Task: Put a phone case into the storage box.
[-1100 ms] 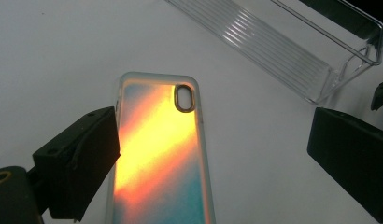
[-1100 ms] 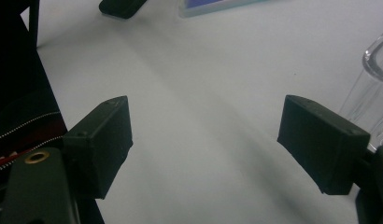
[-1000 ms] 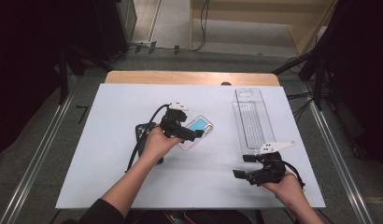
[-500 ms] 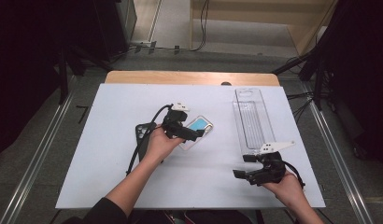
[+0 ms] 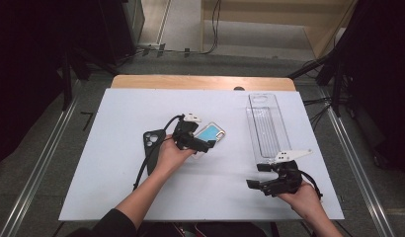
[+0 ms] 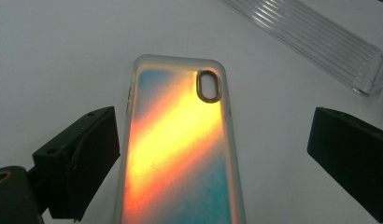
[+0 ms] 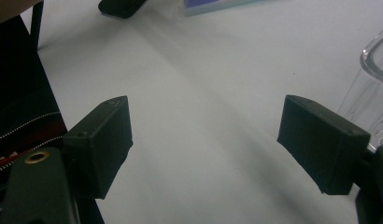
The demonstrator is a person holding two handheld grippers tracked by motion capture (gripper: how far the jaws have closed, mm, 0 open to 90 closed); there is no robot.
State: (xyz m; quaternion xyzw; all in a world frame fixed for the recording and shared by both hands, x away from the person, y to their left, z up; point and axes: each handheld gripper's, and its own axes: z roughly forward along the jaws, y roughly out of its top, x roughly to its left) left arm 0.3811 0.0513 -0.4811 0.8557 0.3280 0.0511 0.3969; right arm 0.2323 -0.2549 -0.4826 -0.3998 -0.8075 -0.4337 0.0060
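the iridescent phone case lies lengthwise between the open left gripper jaws; the right gripper, also open, sits well apart.

Two phone cases are lying on the bench: one iridescent case near its centre and one black case at its nine o'clock. One clear plastic tray is sitting toward three o'clock. Two tongs are showing.
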